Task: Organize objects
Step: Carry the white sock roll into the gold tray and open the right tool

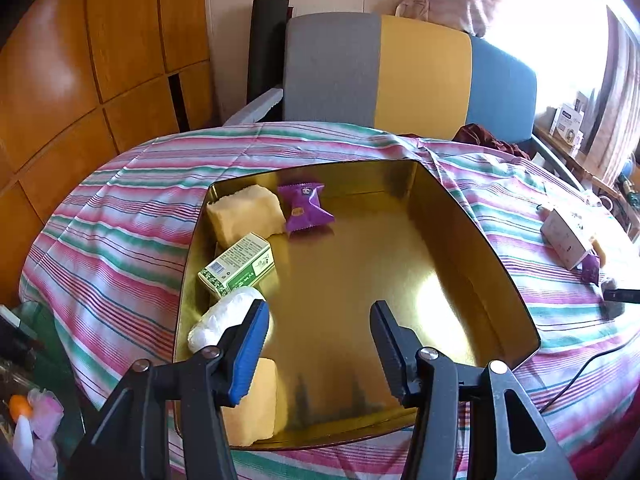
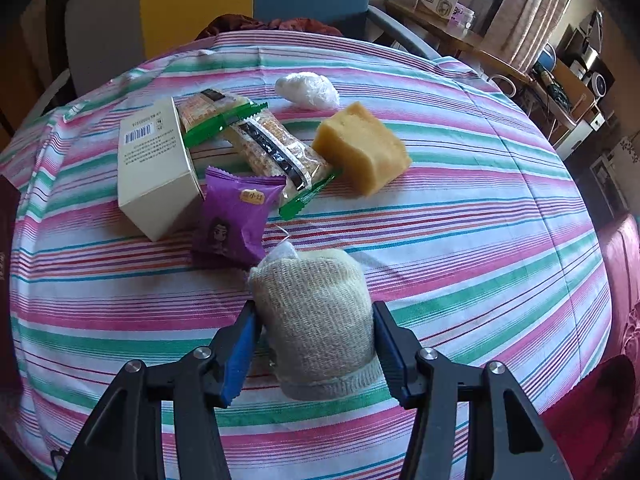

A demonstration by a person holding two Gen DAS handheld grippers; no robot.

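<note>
1. One big striped tablecloth (image 2: 460, 208) covers the table under everything.
2. A gold tin tray (image 1: 452, 216) sits on the cloth. Along its left wall lie a yellow sponge (image 1: 244, 210), a green box (image 1: 238, 266), a white wrapped lump (image 1: 224, 316) and another yellow sponge (image 1: 256, 400). A purple snack packet (image 1: 306, 206) lies near its far wall.
3. The left gripper (image 1: 320, 344) hangs over the tray's near edge, fingers spread wide, holding nothing.
4. The right gripper (image 2: 316, 344) squeezes a rolled beige sock (image 2: 316, 316) near the cloth's front edge.
5. Behind the sock lie a white box (image 2: 154, 168), two cracker packs (image 2: 256, 140), a purple packet (image 2: 234, 216), a sponge block (image 2: 360, 148) and a white plastic-wrapped lump (image 2: 307, 90).
</note>
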